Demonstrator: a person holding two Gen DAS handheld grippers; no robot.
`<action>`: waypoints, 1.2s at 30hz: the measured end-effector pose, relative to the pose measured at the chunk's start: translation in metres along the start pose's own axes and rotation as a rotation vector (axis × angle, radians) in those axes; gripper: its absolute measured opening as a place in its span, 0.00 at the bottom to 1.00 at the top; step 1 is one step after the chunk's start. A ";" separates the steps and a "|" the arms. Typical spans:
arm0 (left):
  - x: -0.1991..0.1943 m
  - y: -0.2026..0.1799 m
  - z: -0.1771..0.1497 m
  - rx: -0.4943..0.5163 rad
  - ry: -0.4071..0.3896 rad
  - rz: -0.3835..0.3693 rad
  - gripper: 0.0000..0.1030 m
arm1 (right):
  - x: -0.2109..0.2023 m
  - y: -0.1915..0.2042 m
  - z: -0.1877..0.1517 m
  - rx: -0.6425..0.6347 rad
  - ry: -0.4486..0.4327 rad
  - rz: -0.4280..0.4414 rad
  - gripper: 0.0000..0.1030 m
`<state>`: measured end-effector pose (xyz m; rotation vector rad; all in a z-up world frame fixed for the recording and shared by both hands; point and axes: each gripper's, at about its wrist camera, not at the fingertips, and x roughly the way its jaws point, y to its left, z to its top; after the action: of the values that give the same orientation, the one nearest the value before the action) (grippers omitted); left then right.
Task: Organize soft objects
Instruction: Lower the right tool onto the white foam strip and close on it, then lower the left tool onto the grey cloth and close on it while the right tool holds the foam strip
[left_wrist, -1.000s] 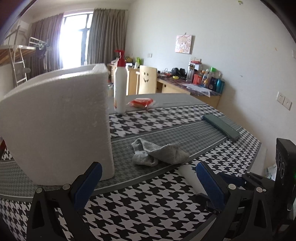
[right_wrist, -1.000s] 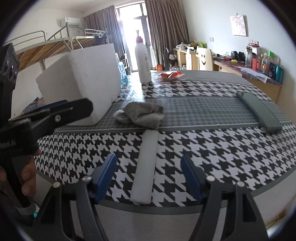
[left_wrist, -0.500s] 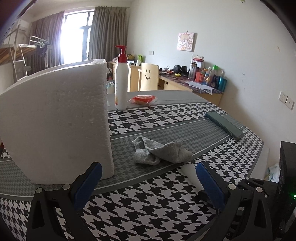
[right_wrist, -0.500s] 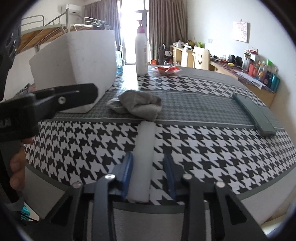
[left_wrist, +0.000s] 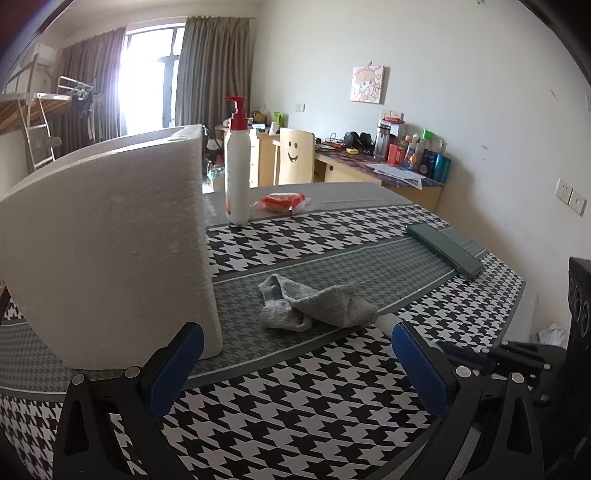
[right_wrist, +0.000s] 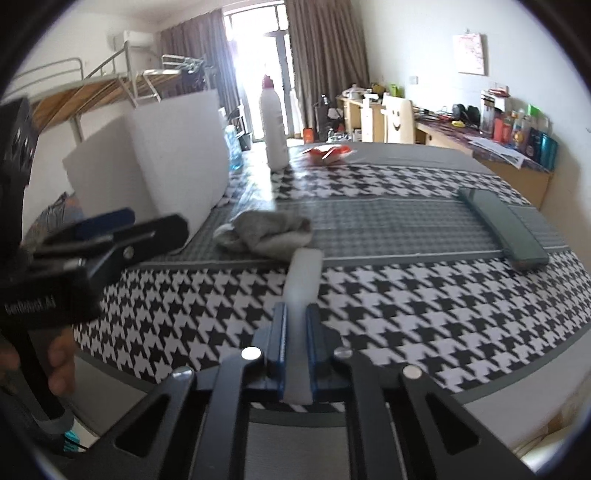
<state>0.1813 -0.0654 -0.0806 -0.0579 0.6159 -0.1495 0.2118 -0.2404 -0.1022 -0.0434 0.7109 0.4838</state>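
a table covered in a black-and-white houndstooth cloth (left_wrist: 295, 417) with a grey band across its middle, seen from two gripper cameras at the near edge.

the right gripper (right_wrist: 295, 332) has its two blue pads pressed in against the near end of a white foam strip (right_wrist: 303, 273), squeezing it narrow between them. the strip runs away from the gripper toward the middle of the table, and its far end sits just beside a crumpled grey cloth (right_wrist: 267, 236) (from this view i cannot tell whether the two are touching). in the left camera only the far tip of the white foam strip (left_wrist: 386, 322) shows, poking out from under the right edge of the grey cloth (left_wrist: 314, 306).

the left gripper (left_wrist: 291, 369) is spread wide, with nothing between its blue pads, low over the near part of the table. in the right camera it appears at the far left, held by a hand (right_wrist: 59, 362).

a large white foam block (left_wrist: 107, 251) stands on the left side of the table, just left of the cloth. behind it, at the far side, stands a white pump bottle (left_wrist: 237, 173) with a red top, and to its right lies a red packet (left_wrist: 282, 201). a flat dark green case (left_wrist: 443, 251) lies on the right side of the grey band, well apart from the cloth.
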 end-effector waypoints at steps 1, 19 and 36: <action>0.000 -0.002 0.000 0.004 0.001 -0.003 0.99 | -0.002 -0.002 0.001 0.006 -0.002 0.004 0.12; 0.028 -0.031 0.013 0.049 0.052 -0.025 0.99 | -0.011 -0.038 0.014 0.083 -0.056 -0.047 0.12; 0.068 -0.045 0.023 0.061 0.151 0.013 0.99 | -0.011 -0.057 0.012 0.114 -0.071 -0.038 0.12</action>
<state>0.2439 -0.1208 -0.0960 0.0167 0.7618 -0.1610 0.2368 -0.2930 -0.0926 0.0666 0.6662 0.4058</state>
